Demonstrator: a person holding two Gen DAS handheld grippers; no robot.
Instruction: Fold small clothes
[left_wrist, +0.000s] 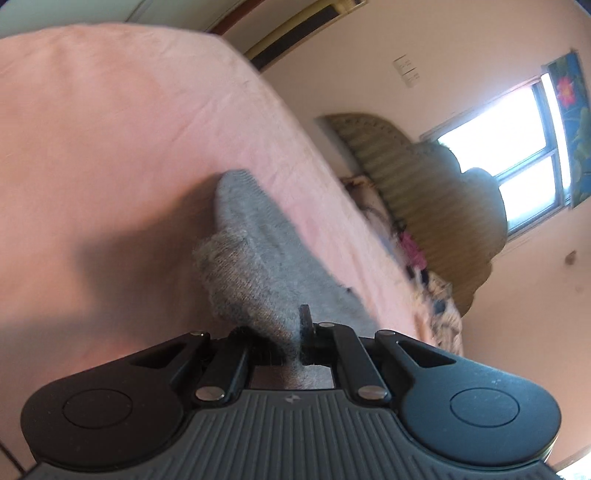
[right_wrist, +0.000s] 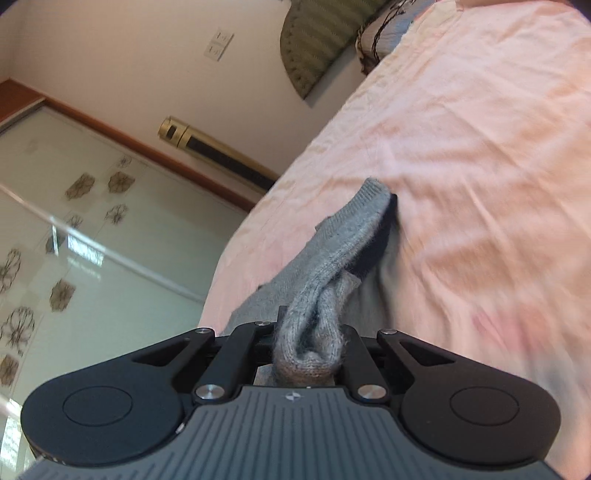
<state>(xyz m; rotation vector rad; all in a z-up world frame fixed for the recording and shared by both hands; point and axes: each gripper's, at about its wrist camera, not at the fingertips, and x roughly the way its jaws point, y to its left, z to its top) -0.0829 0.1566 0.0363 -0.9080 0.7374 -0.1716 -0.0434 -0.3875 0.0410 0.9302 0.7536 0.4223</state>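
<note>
Left wrist: grey sock (left_wrist: 255, 266) clamped in left claw (left_wrist: 284, 343), trailing ahead over pink sheet (left_wrist: 110, 129).

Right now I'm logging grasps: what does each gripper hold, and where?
Both are shut on grey sock fabric: left gripper pinches a bunched end, right gripper a folded edge.

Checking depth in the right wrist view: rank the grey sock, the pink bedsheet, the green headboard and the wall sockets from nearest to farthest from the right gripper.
1. grey sock, clamped in the right gripper.
2. pink bedsheet, under and right of it.
3. green headboard, top centre.
4. wall sockets, upper left, behind the headboard.
</note>
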